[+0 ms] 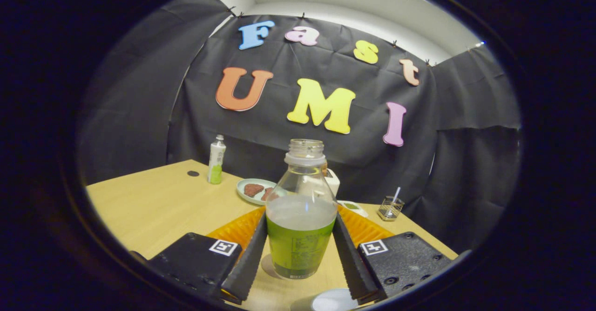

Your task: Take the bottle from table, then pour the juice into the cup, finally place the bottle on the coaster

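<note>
Between the fingers [300, 229], pressed both sides: bottle [301, 218].

I see the bottle [301, 222] standing between my gripper [300, 229] fingers, one finger against each of its sides, on the table [153, 204]. Just behind it, past the fingertips, lies a ridged mat [242, 227]. Beyond that sits a plate [255, 191] with food on it. Farther off to the left stands a second bottle [216, 160], and off to the right a small glass holder [390, 207].
</note>
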{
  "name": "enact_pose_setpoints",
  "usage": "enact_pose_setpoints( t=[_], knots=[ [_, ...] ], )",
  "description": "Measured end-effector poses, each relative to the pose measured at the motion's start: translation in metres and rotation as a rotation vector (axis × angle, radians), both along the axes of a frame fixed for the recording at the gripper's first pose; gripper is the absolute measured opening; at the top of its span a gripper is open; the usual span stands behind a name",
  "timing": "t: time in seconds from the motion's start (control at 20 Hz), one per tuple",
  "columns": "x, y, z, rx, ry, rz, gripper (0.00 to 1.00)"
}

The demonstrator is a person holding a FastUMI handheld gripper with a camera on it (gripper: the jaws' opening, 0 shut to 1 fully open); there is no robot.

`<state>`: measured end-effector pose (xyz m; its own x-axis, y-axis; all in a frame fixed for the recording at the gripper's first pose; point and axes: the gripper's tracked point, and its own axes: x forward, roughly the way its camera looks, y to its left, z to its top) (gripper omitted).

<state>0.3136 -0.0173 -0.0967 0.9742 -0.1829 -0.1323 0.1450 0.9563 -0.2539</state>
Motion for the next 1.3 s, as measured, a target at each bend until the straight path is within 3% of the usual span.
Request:
enact_pose_setpoints(
  t=[0.35,0.9,1.25,1.3],
  knots=[
    [0.031,-0.009,-0.02,0.062,0.015,-0.077,0.81],
    [0.059,-0.017,-0.055,0.19,0.05,-0.077,0.81],
    [0.054,-0.02,-0.048,0.255,-0.004,-0.059,0.91],
    [0.051,-0.02,-0.046,0.254,-0.008,-0.059,0.97]
  ],
)
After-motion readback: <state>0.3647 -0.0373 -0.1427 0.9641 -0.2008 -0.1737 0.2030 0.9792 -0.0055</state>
